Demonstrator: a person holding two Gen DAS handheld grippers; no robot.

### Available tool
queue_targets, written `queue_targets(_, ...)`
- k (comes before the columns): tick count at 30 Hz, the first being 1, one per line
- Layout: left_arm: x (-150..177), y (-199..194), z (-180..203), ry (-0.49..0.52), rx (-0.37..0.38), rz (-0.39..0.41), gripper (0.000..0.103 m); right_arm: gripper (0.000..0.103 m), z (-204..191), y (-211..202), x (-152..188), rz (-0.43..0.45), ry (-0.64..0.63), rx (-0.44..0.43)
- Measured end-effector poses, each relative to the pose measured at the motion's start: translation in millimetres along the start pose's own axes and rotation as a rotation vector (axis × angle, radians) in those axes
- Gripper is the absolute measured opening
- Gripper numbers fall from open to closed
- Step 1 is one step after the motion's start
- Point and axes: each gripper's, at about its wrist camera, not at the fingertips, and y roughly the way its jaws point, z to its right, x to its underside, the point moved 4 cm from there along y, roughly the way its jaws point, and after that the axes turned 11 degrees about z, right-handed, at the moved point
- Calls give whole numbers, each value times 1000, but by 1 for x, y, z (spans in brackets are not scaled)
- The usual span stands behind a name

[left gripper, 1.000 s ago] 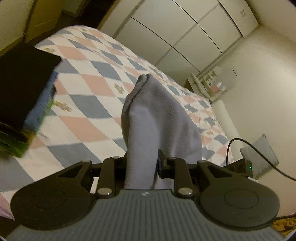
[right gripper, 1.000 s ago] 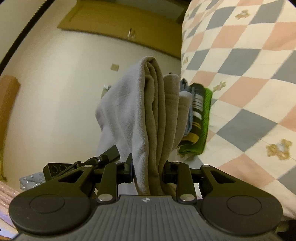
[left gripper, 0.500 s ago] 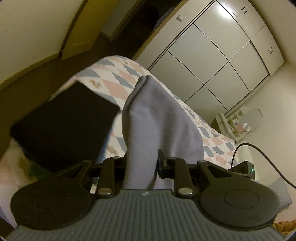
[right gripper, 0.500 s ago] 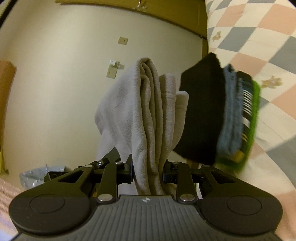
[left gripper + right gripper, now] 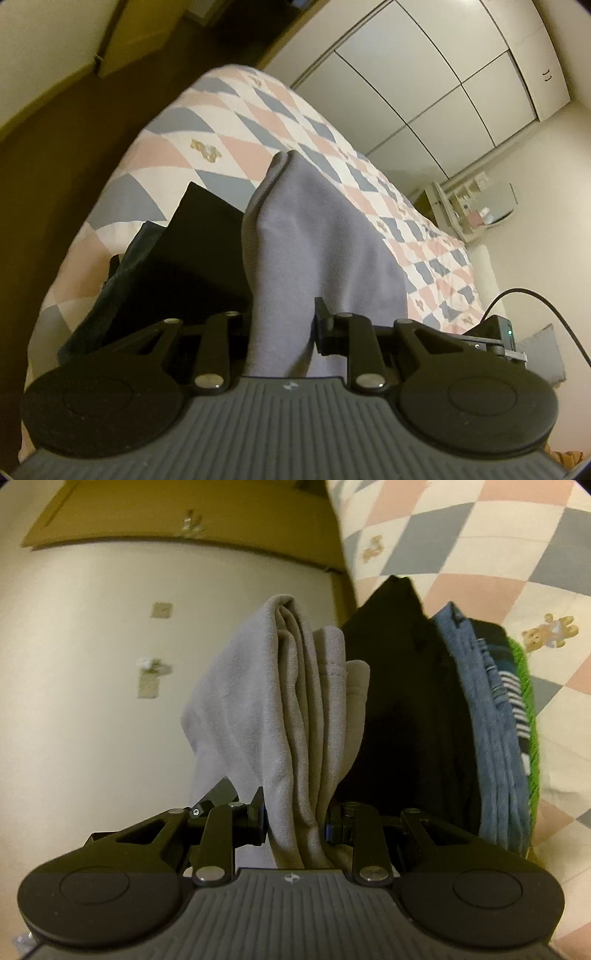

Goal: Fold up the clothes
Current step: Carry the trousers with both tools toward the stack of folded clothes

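A folded grey garment [image 5: 317, 243] rises between the fingers of my left gripper [image 5: 282, 328], which is shut on it. The same grey garment [image 5: 288, 709] shows several folded layers in the right wrist view, with my right gripper [image 5: 295, 819] shut on its edge. Close beside it lies a stack of folded clothes: a black piece [image 5: 406, 709] on top, then blue [image 5: 484, 716], striped and green [image 5: 526, 701] ones. In the left wrist view the black top piece [image 5: 195, 258] sits just left of the held garment, near the bed's corner.
The checked quilt [image 5: 236, 147] covers the bed, whose corner drops to a dark floor [image 5: 66, 147]. White wardrobe doors [image 5: 424, 81] stand behind. A cable [image 5: 546, 306] and a small shelf [image 5: 465, 210] are at the right. A wall [image 5: 92, 664] fills the right wrist view's left.
Both grippers have carried the grey garment toward the stack at the bed's corner; the black-topped stack now sits right beside the garment and looks larger in both views.
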Motion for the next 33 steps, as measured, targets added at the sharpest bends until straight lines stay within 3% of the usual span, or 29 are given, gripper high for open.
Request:
queue_targets(10,3,65,-49,-26,-1,-93,24,29,27,34,-16,26,-27,130)
queue_targets(16,1,83,-67,18,-26,-122,34,41,32,29,-12,129,-110,166)
queue_targets(20,-21,59,-58,152,-127,-20,36,50,6,6,-10,253,-298,254)
queue_targets(23,-34,42,-46,221,-137,48,31,49,-24,-13,-8,382,-525,306)
queue_targets(24,-36,40,-38,250,-121,56,30,43,-35,-12,-6,400,-602,295)
queue_targets(29,-37,66,-13,400,-103,26,22,25,-63,32,4,327,-887,285)
queue_targets(33,-34,102,-19,435,-131,-18,21,20,-49,71,4,269,-1024,402)
